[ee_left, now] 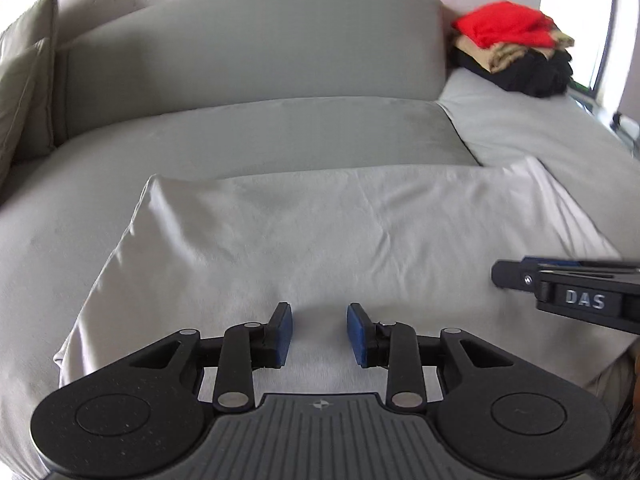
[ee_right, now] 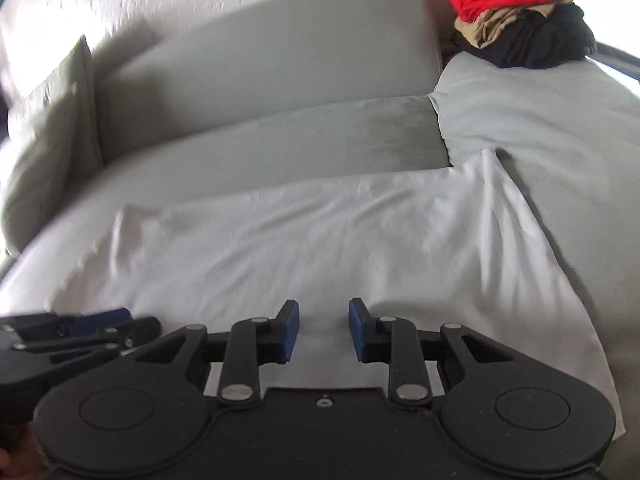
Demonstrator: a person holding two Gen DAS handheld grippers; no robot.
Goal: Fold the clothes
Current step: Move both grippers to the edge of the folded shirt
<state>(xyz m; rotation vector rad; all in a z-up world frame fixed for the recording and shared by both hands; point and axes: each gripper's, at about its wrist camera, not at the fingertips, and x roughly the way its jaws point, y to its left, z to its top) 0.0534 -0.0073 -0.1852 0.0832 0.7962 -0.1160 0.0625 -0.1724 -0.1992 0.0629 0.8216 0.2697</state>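
Note:
A white garment (ee_left: 320, 232) lies spread flat on the grey sofa seat (ee_left: 280, 132), its far edge folded straight; the right wrist view shows the same white garment (ee_right: 320, 240) with soft wrinkles. My left gripper (ee_left: 319, 334) hovers over the garment's near edge, open, with only flat cloth showing in the gap between its blue pads. Over the same near edge, further right, my right gripper (ee_right: 323, 330) is open with nothing pinched. From the left wrist view the right gripper (ee_left: 560, 288) shows side-on at the right edge. The left gripper (ee_right: 80, 328) shows at the lower left of the right wrist view.
A stack of folded clothes (ee_left: 516, 48), red on tan on black, sits at the sofa's far right corner. A lighter grey seat section (ee_left: 540, 132) lies to the right. A green-grey cushion (ee_left: 24, 80) leans at the far left. The backrest (ee_left: 248, 40) stands against a white wall.

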